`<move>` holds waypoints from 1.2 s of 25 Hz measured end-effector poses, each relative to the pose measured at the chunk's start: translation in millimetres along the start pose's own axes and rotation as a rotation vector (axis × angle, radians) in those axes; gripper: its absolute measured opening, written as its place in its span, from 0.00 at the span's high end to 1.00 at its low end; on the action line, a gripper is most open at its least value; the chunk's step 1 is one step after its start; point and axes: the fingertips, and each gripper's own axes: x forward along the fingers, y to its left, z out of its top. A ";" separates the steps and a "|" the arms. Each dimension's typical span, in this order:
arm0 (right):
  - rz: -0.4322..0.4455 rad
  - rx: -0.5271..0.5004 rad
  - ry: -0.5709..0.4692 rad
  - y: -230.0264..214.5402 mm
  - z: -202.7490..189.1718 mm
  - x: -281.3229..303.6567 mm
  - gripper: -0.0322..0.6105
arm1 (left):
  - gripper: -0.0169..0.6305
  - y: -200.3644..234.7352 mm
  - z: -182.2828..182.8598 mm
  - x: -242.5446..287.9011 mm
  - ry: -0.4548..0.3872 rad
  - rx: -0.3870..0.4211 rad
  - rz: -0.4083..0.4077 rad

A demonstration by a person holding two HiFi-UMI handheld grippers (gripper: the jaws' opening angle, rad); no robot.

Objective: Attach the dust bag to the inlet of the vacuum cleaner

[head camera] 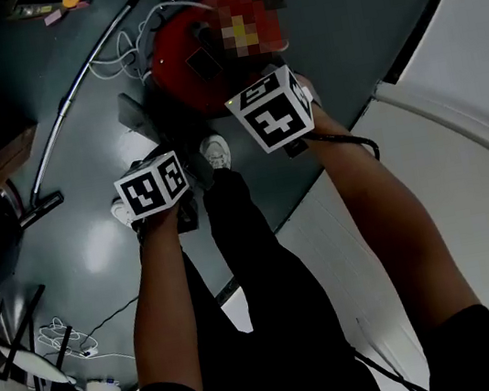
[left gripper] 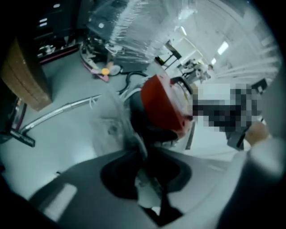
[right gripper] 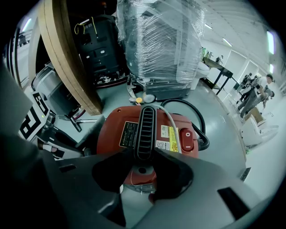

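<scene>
The red vacuum cleaner (head camera: 191,69) (right gripper: 174,134) (left gripper: 161,107) lies on the grey floor. My right gripper (right gripper: 145,154) is shut on its black ribbed handle (right gripper: 145,125); its marker cube (head camera: 272,111) sits over the vacuum's near side. The grey dust bag (left gripper: 111,127) lies blurred beside the vacuum's dark lower end. My left gripper (left gripper: 145,156) points at that spot, open, with a pale fold (left gripper: 147,192) between its jaws. Its marker cube (head camera: 152,185) hides the jaws from the head view.
A metal wand (head camera: 78,88) (left gripper: 62,112) lies on the floor to the left. A black hose (right gripper: 196,116) curls behind the vacuum. A plastic-wrapped pallet (right gripper: 161,44) and a leaning wooden board (right gripper: 67,58) stand beyond. The person's white shoe (head camera: 216,153) is between the grippers.
</scene>
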 end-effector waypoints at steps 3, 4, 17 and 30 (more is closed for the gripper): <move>-0.006 0.042 -0.036 6.4 -0.2 -0.1 0.74 | 0.84 1.3 -2.5 -2.2 -0.030 -0.018 -0.016; -0.013 0.063 -0.068 11.2 0.7 -1.8 0.69 | 0.84 0.9 -3.7 -3.6 -0.037 0.008 -0.003; -0.177 0.567 -0.340 40.2 -22.3 -139.0 0.95 | 0.98 -37.8 34.9 -143.2 -0.300 0.148 0.135; -0.063 0.550 -0.645 68.6 133.6 -353.5 0.95 | 0.98 -176.0 166.1 -381.3 -0.561 0.305 0.124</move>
